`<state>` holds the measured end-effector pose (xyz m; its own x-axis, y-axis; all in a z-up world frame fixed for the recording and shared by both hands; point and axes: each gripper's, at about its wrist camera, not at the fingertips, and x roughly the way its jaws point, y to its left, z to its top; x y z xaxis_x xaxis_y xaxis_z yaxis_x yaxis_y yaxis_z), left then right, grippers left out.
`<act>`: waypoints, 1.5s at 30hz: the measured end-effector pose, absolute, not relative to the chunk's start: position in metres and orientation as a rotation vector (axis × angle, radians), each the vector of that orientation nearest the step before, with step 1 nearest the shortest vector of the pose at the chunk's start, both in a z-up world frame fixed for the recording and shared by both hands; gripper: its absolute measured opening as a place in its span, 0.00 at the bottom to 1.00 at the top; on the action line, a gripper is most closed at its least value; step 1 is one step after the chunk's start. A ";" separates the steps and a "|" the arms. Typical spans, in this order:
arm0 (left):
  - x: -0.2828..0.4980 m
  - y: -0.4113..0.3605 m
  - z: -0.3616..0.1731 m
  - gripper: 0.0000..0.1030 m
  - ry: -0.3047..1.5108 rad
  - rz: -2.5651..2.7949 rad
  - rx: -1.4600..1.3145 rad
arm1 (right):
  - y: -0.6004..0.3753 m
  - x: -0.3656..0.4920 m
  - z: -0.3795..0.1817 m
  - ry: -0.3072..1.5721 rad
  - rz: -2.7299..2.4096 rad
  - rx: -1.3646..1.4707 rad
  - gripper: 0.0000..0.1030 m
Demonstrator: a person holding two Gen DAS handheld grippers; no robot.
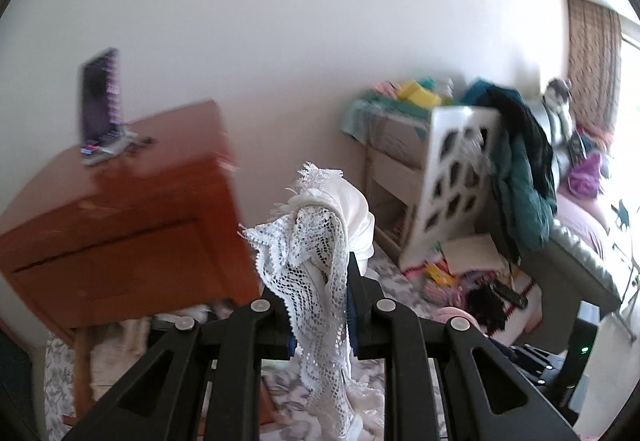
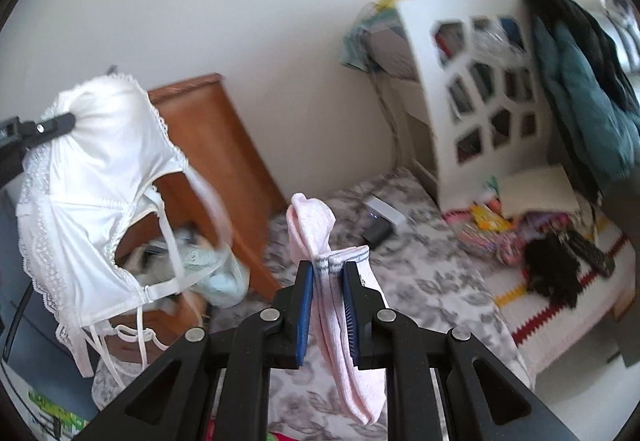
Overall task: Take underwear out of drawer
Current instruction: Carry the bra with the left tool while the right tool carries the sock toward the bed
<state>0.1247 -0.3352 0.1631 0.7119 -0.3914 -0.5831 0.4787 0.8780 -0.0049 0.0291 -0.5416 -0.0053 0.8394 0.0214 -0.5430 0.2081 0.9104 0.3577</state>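
Left wrist view, left to right. A reddish-brown wooden chest of drawers [image 1: 120, 209] fills the left side, blurred. On its top, near the back left corner, a dark upright phone on a small stand [image 1: 102, 101]. Centre: the left gripper [image 1: 320, 281], black-framed with blue pads, is clamped on a white satin and lace undergarment [image 1: 320, 241]; the lace drapes down between the jaws and the satin bunches above the fingertips. The garment hangs clear of the chest, over a grey floral bedspread [image 1: 384, 273]. Right of centre: a white cut-out panel shelf unit [image 1: 452, 177] against the wall, with a dark teal jacket [image 1: 524, 177] slung over its right side.

Right wrist view, left to right. At the left edge the left gripper's black finger [image 2: 52, 123] pinches the same white garment [image 2: 100, 181], which hangs in the air with its straps trailing. Behind it, the wooden chest [image 2: 208, 129] has an open drawer [image 2: 192, 253] with pale crumpled fabric inside; the garment is outside the drawer, above and in front of it. Centre: the right gripper [image 2: 329, 277] is closed on a pale pink knitted sock-like item with a grey-banded cuff [image 2: 332, 281], which droops on both sides of the pads. On the bedspread [image 2: 432, 281] beyond, a small white box beside a dark flat device [image 2: 380, 225]. Right: the shelf unit [image 2: 480, 81], the jacket [image 2: 580, 61], and a black cloth heap [image 2: 552, 265] near the bed's right edge.
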 end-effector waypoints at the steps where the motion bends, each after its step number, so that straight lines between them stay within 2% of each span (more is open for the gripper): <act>1: 0.126 -0.350 0.154 0.19 0.628 -0.496 0.164 | -0.549 0.030 -0.017 0.587 -0.119 0.434 0.16; 11: 0.139 -0.448 0.067 0.19 0.761 -0.572 0.244 | -0.589 0.034 -0.106 0.716 -0.209 0.515 0.16; 21: 0.156 -0.483 0.017 0.19 0.834 -0.632 0.245 | -0.604 0.037 -0.163 0.785 -0.242 0.557 0.16; 28: 0.175 -0.490 -0.020 0.19 0.937 -0.625 0.206 | -0.607 0.040 -0.181 0.817 -0.252 0.561 0.16; 36: 0.190 -0.494 -0.028 0.20 0.972 -0.791 -0.019 | -0.620 0.043 -0.176 0.827 -0.304 0.524 0.16; 39: 0.193 -0.494 -0.040 0.21 0.956 -0.793 0.004 | -0.625 0.045 -0.174 0.833 -0.324 0.509 0.16; 42: 0.200 -0.494 -0.073 0.21 0.987 -0.729 0.107 | -0.626 0.050 -0.174 0.855 -0.338 0.477 0.16; 45: 0.220 -0.473 -0.114 0.21 1.084 -0.645 0.056 | -0.625 0.057 -0.181 0.888 -0.335 0.457 0.16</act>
<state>0.2199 -0.4726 -0.1140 0.3052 -0.4601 -0.8338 0.5131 0.8170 -0.2631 0.0574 -0.6245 -0.1807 0.5901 -0.0913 -0.8021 0.4611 0.8537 0.2420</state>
